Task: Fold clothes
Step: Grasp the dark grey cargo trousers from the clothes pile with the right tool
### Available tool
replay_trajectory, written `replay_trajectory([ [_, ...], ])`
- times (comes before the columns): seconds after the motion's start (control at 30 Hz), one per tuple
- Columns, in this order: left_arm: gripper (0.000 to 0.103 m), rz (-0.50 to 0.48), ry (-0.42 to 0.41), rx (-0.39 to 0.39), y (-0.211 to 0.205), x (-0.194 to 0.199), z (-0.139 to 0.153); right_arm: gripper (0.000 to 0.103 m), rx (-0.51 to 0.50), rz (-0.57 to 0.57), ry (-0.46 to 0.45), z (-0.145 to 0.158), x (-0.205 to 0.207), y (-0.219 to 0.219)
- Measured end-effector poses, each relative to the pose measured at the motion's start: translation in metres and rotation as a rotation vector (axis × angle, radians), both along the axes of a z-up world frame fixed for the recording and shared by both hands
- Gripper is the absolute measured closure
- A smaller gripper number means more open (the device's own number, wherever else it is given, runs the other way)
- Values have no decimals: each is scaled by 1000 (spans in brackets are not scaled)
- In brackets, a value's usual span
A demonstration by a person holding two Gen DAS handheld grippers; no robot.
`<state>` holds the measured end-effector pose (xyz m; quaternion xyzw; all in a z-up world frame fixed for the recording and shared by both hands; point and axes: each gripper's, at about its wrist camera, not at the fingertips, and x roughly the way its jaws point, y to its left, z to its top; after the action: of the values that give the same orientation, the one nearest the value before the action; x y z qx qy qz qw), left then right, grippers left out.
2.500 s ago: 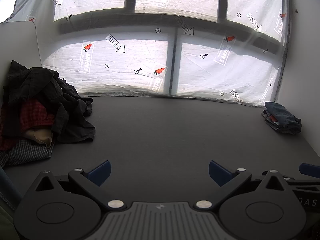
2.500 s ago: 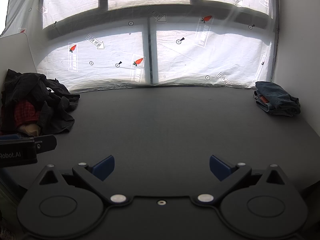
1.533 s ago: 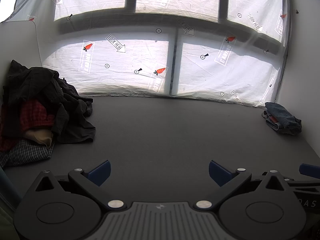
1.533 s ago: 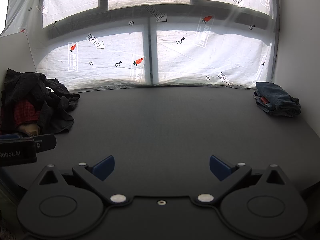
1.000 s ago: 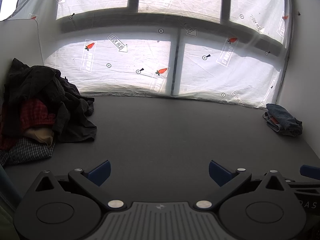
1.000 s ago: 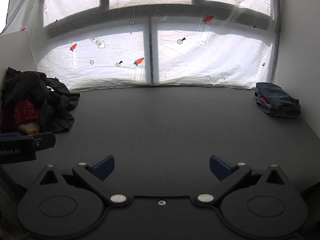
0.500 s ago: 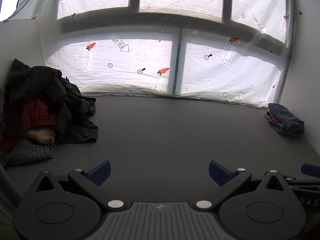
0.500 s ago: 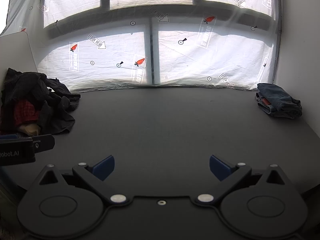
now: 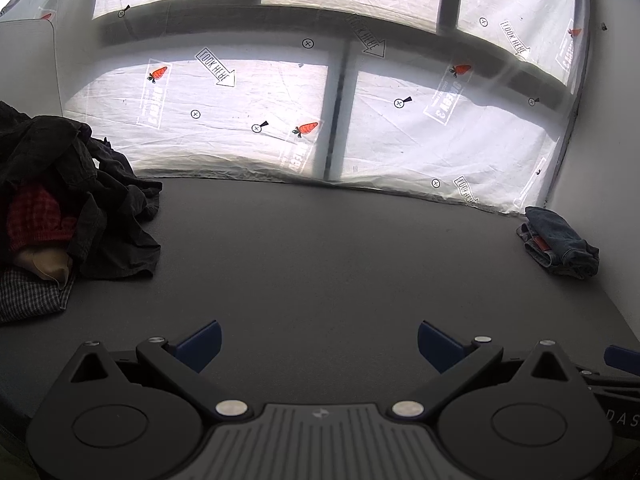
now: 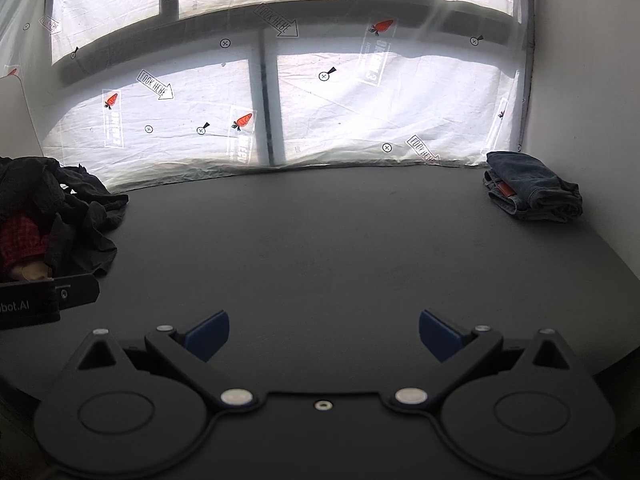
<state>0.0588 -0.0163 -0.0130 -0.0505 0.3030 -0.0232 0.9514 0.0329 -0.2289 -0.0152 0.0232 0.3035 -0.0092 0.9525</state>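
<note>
A heap of unfolded clothes (image 9: pixel 60 208) lies at the table's left side: dark garments on top, a red checked piece, a tan one and a grey checked one beneath. The same heap (image 10: pixel 52 216) shows at the left of the right wrist view. Folded blue jeans (image 9: pixel 558 242) rest at the far right corner, also seen as the jeans (image 10: pixel 532 186). My left gripper (image 9: pixel 318 342) is open above the dark table (image 9: pixel 320 260), holding nothing. My right gripper (image 10: pixel 324 332) is open too, empty, with the left tool's body (image 10: pixel 44 300) at its left.
A window covered by white printed plastic sheeting (image 9: pixel 320 120) runs along the table's far edge. White walls (image 10: pixel 592 120) close in the right side, and a white panel (image 9: pixel 24 60) stands behind the heap. The table's right front edge (image 10: pixel 600 372) curves near my right gripper.
Both views have shifted slightly: the scene sits a little lower and the jeans have slid rightward in the left view. Both grippers stay open and empty; no garment has moved.
</note>
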Motion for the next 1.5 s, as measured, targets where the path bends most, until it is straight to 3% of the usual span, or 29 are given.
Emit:
replay_trajectory([
  [0.2,0,54,-24,52,-5,41,11,0,-11,-22,-33,-4,57,-20],
  [0.43,0,229,90,-111,18,107,14,1,-23,56,-39,-7,129,-22],
  [0.5,0,269,82,-133,27,114,13,1,-4,106,-28,-12,148,-21],
  [0.7,0,387,171,-153,69,145,-4,6,-22,227,-13,-18,198,2],
  [0.77,0,439,171,-168,89,157,-8,11,-5,263,3,-19,216,12],
  [0.8,0,466,170,-176,99,163,-9,18,-3,278,9,-20,225,18],
  [0.93,0,518,163,-180,146,196,-17,26,-7,359,16,-26,260,58],
  [1.0,0,547,162,-207,172,216,-21,36,-4,398,23,-28,279,82],
  [1.13,0,623,165,-268,228,252,-38,40,-6,523,41,-40,327,154],
  [1.3,2,712,198,-265,288,284,-68,51,-47,720,106,-73,382,253],
  [1.4,11,698,192,-241,314,293,-77,62,-85,844,120,-97,403,308],
  [1.5,20,675,183,-191,332,296,-80,61,-132,979,104,-118,412,358],
])
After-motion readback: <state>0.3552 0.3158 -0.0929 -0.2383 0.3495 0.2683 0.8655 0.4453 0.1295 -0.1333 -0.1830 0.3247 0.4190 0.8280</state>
